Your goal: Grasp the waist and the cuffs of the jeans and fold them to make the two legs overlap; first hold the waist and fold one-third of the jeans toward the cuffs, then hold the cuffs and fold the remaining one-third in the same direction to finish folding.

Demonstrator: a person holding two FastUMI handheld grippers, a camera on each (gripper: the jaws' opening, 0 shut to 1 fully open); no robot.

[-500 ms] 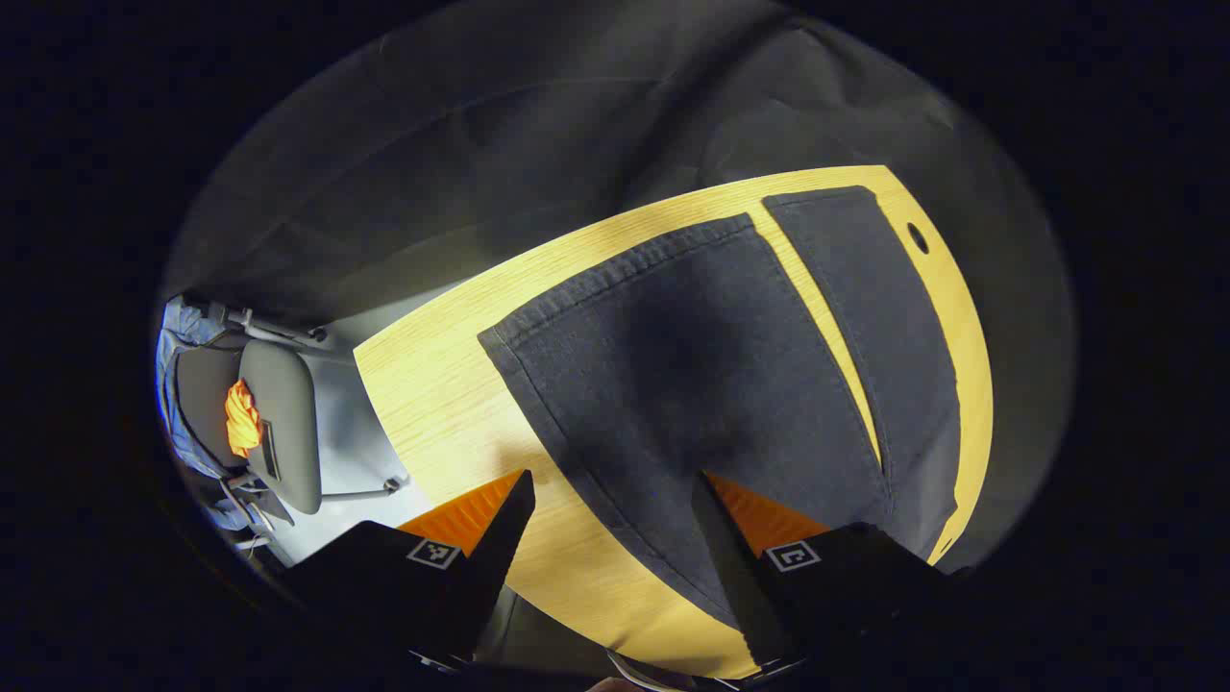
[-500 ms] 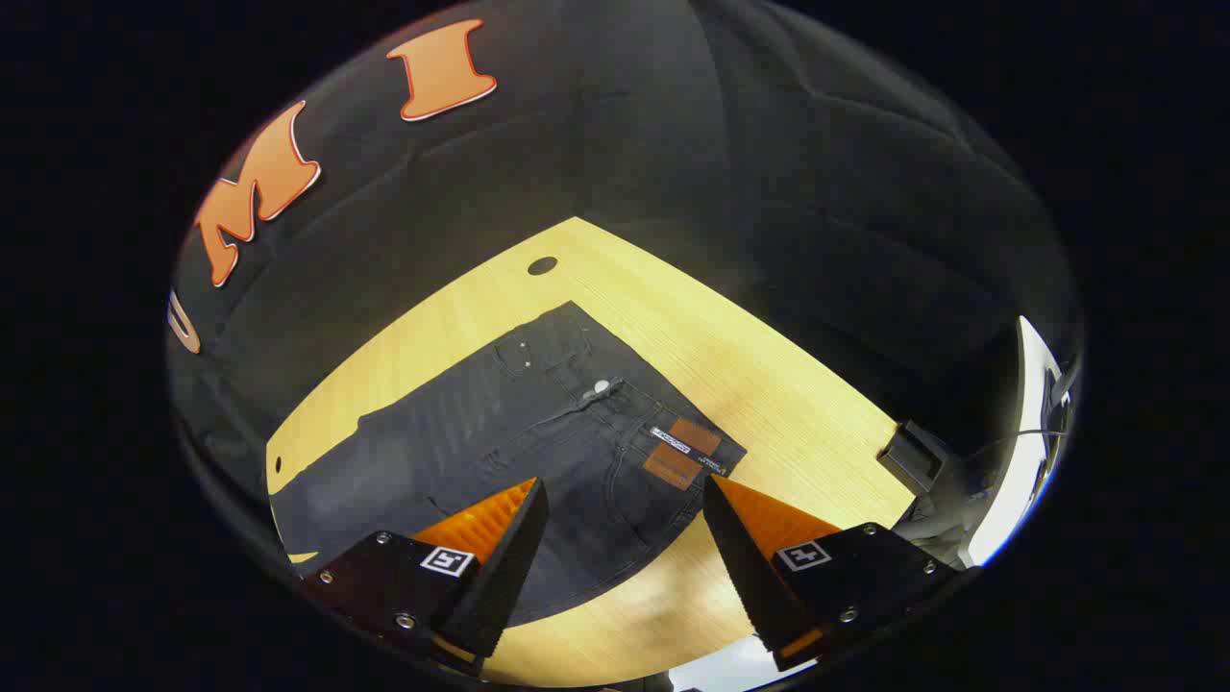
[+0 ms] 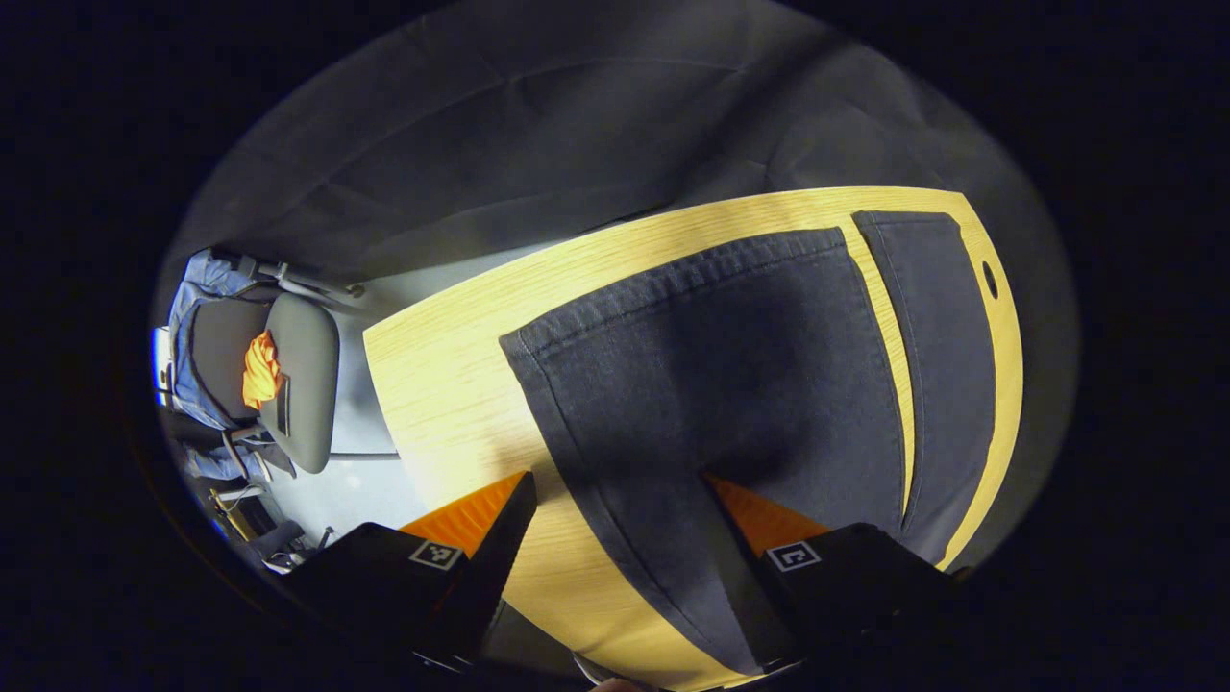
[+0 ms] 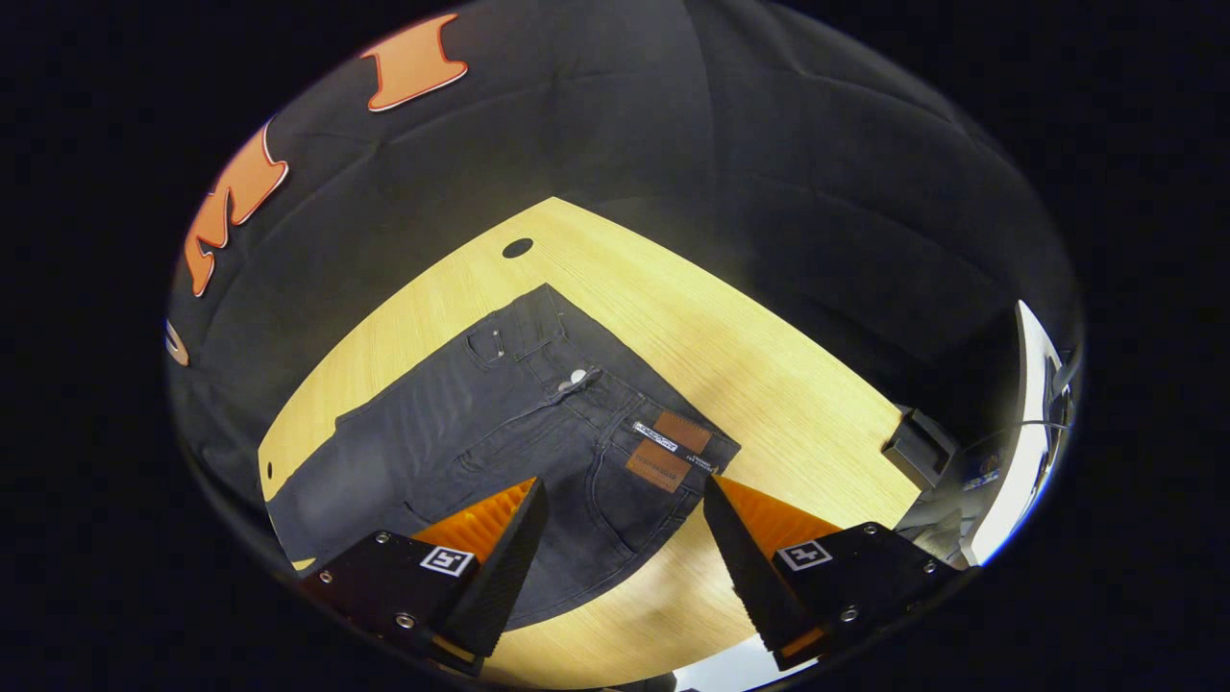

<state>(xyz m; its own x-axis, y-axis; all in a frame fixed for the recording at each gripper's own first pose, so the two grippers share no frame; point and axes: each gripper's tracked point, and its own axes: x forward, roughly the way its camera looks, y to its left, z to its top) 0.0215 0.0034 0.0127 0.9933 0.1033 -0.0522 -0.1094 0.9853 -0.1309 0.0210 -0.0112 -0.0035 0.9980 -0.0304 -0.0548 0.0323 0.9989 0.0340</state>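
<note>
Light wooden table (image 4: 788, 384) with round cable hole (image 4: 517, 248), dark jeans (image 4: 500, 423) spread flat on it

We see a bright light from above on the table (image 3: 452, 384), while the wall cloth (image 4: 769, 192) stays dim. A soft shadow lies on the jeans (image 3: 730, 384) in the left gripper view. The fisheye bends the table edges strongly. Both pictures are sharp in the middle, softer at the rim.
</note>
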